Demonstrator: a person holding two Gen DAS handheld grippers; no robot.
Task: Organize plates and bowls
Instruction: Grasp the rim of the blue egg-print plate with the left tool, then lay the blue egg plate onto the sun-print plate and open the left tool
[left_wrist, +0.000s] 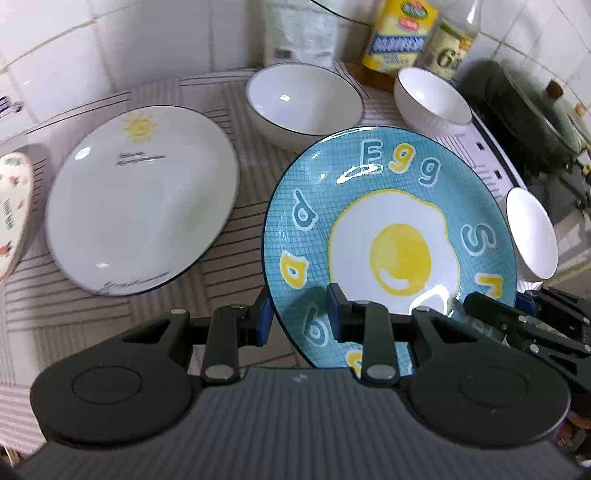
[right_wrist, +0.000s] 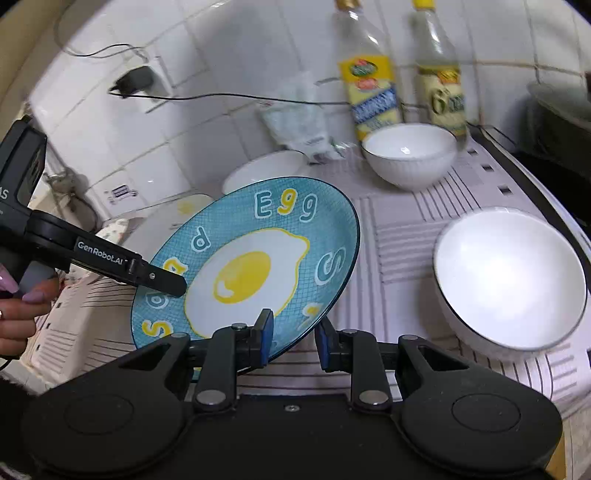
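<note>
A blue plate with a fried-egg picture (left_wrist: 391, 236) is held tilted above the striped mat. My left gripper (left_wrist: 301, 317) has its jaws on either side of the plate's near rim and seems shut on it. My right gripper (right_wrist: 293, 338) straddles the plate's (right_wrist: 255, 258) right rim with a visible gap at the right pad. The left gripper's finger (right_wrist: 155, 277) lies on the plate in the right wrist view; the right gripper (left_wrist: 524, 314) shows at the plate's right edge. A white sun plate (left_wrist: 144, 199) lies at left. Three white bowls (left_wrist: 304, 101) (left_wrist: 432, 98) (left_wrist: 532, 232) stand behind and right.
Two bottles (right_wrist: 371, 85) (right_wrist: 439, 81) and a plastic bag (right_wrist: 295, 118) stand against the tiled wall. A dark pot (left_wrist: 535, 118) sits on the stove at right. A patterned dish (left_wrist: 13, 206) lies at far left. A cable and plug (right_wrist: 135, 83) hang on the wall.
</note>
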